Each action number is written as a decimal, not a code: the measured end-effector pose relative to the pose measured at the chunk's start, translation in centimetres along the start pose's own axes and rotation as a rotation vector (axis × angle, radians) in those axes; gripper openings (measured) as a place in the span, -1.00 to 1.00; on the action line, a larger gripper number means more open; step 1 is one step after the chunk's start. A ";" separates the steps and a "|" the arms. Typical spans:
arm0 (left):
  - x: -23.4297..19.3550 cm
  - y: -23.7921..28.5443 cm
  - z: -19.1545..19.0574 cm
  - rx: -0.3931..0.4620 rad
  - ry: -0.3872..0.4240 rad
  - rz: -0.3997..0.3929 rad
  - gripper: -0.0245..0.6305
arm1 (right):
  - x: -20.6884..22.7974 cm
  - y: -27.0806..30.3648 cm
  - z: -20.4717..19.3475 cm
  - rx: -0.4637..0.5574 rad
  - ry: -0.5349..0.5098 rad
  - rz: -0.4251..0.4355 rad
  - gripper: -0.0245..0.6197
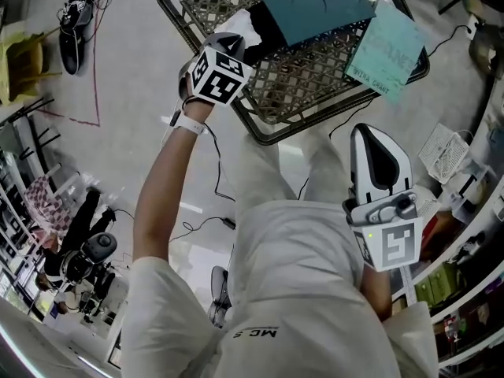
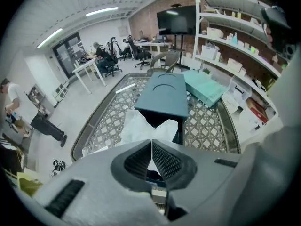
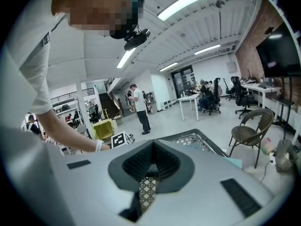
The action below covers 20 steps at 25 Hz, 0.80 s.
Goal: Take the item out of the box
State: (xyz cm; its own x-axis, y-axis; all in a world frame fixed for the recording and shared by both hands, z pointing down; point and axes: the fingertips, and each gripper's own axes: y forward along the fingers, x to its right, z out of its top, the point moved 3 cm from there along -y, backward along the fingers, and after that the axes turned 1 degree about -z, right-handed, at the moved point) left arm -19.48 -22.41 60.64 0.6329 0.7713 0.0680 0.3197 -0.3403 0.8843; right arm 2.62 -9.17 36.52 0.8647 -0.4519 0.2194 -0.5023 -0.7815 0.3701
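The left gripper is pinched shut on the white paper, which sticks up out of the near end of the blue box. The box lies on a lattice table. The right gripper (shut too, with nothing in it) is well away from the box.

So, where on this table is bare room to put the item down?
The bare lattice of the table between the box, the teal bag and the near rim is free; so is the strip left of the box. Crowded: the box mouth, with white paper in the left gripper, and the bag's side.
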 end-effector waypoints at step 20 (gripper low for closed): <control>5.7 -16.6 4.0 0.278 -0.261 0.096 -0.84 | -1.2 -5.4 5.2 0.113 -0.147 0.105 -0.88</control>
State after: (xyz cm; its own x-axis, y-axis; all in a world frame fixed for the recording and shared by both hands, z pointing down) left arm -18.30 -14.50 44.48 0.8159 0.5781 -0.0075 0.4064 -0.5643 0.7187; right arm 4.29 -6.60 29.58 0.8032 -0.5846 0.1142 -0.5930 -0.7666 0.2464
